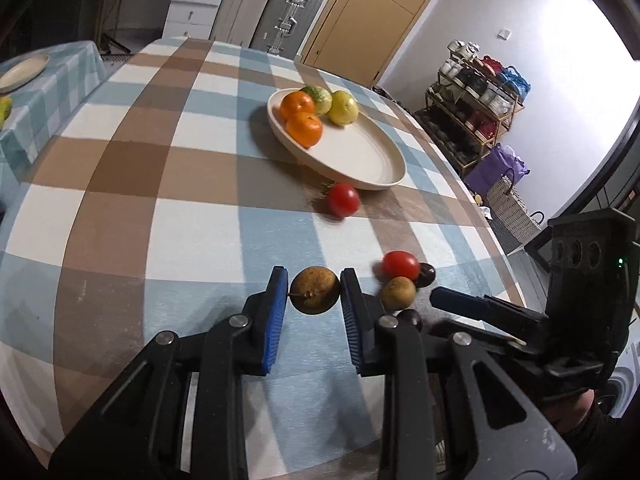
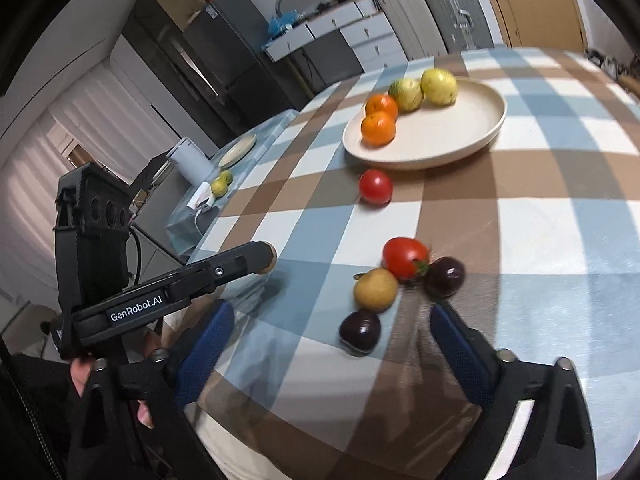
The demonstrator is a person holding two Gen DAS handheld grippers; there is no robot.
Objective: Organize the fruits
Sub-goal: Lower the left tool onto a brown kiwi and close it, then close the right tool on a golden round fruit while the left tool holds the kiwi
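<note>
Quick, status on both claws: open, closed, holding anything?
Left claw: closed on the brown fruit, lifted off the table.
Right claw: open, empty, near the loose fruit cluster.

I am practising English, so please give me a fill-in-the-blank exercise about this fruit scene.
1. The left gripper holds a ____ fruit.
2. The plate holds ____ fruits.
3. The right gripper has its jaws ____.
4. The tomato nearest the plate is on the ____.

Missing words: brown; four; open; table
</note>
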